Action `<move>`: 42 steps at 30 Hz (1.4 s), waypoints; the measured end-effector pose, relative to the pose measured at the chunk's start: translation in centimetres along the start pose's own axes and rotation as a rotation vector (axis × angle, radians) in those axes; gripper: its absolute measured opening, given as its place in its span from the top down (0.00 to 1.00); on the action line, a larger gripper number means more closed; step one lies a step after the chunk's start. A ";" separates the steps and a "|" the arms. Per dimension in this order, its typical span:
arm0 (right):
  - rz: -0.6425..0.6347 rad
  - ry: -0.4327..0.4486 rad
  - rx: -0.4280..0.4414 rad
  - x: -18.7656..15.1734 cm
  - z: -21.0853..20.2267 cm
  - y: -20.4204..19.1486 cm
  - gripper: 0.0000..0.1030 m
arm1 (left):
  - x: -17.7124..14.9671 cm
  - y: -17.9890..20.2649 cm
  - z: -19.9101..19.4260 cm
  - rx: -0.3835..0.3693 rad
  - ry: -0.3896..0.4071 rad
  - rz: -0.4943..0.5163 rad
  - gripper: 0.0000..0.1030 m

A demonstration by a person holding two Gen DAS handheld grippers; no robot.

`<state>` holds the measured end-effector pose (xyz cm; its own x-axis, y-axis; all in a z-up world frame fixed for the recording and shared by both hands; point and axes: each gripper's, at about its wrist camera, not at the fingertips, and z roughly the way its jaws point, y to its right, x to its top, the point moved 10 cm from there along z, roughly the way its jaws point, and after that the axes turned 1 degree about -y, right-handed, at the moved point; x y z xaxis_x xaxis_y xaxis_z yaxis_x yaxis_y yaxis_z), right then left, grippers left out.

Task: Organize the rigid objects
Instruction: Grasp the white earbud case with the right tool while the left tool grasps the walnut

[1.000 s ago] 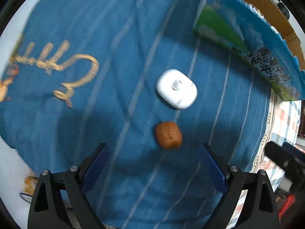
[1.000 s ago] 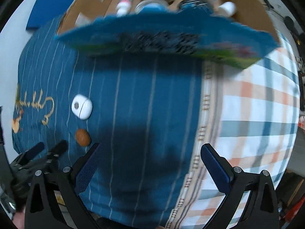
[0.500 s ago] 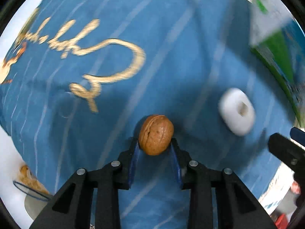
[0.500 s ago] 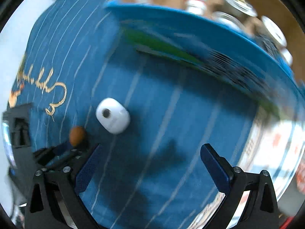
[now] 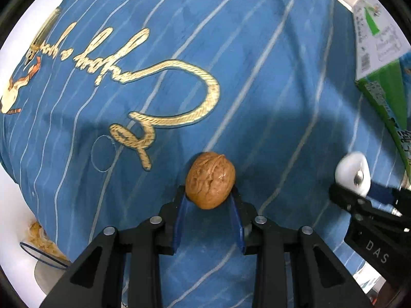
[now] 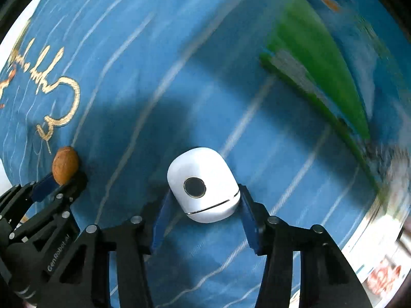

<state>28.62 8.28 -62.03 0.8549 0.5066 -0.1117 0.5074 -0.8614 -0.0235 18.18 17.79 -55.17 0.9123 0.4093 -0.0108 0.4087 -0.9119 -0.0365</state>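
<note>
**Walnut pinched, white case about to be**

Walnut (image 5: 210, 180) first: it sits between the blue pads of the left gripper (image 5: 209, 200), which has closed right down onto its sides, low over the blue striped cloth (image 5: 257, 64) near the gold embroidered lettering (image 5: 164, 77). I'd judge it light and hard, with a ridged shell that gives the pads some bite, but round enough to squirt out if squeezed off-centre. The hold across its widest part looks sensible.

Just beside it, the right gripper (image 6: 203, 205) straddles a white rounded case (image 6: 203, 184) with a dark round button on top. Its jaws are closing, the case between them; the pads stand at its flanks, though I cannot tell that they press yet. That shell looks smooth and glossy, so probably slippery, stiff and fairly light. There is a seam near its lower end, so taking it across the broad body, below the button, seems safer than near the seam.

A green-and-blue carton (image 5: 380, 82) lies at the cloth's far edge.
</note>
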 end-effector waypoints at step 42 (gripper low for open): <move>0.532 0.008 0.136 -13.5 -2.9 18.3 0.51 | 0.7 4.5 1.1 -0.056 -0.127 0.052 0.44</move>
<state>26.67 -14.26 -58.11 0.9907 -0.0005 -0.1359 -0.0134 -0.9955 -0.0940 20.64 13.99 -56.44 0.9231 0.3589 -0.1377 0.3653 -0.9306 0.0231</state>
